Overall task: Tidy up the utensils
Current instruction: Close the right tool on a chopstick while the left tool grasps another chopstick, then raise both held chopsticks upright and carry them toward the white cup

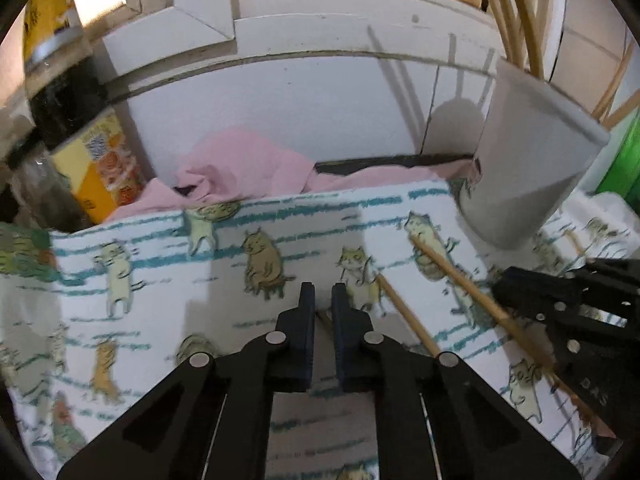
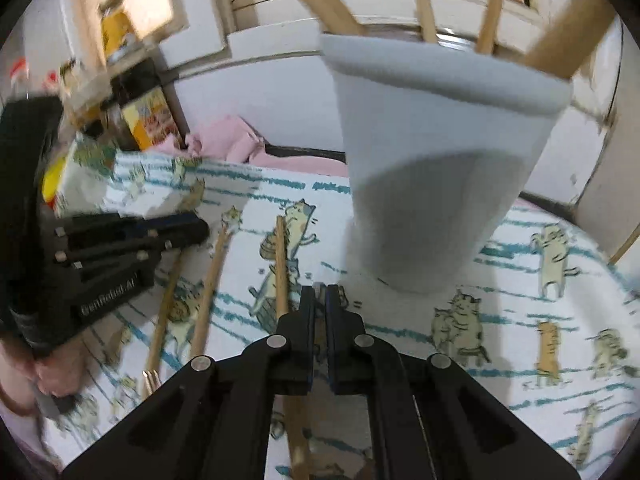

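Several chopsticks [image 2: 420,4] are already stood in the grey cup [image 2: 436,160], three more [image 2: 212,276] are left on the cat-print cloth [image 2: 520,280], one is clenched in the right tool [image 2: 320,294], left tool [image 1: 323,294] clenched, contents can't be told

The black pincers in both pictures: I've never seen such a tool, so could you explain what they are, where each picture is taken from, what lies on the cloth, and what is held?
Each is a hand-held two-finger gripper, worked by a person, not a robot. One picture looks along the left gripper, the other along the right gripper. Each view also catches the other gripper at its edge. On the white cat-print cloth with teal stripes lie loose wooden chopsticks, beside a pale tapered cup that already holds more. Both grippers look shut. A stick runs by each one's jaws, but I cannot tell whether either is gripped.
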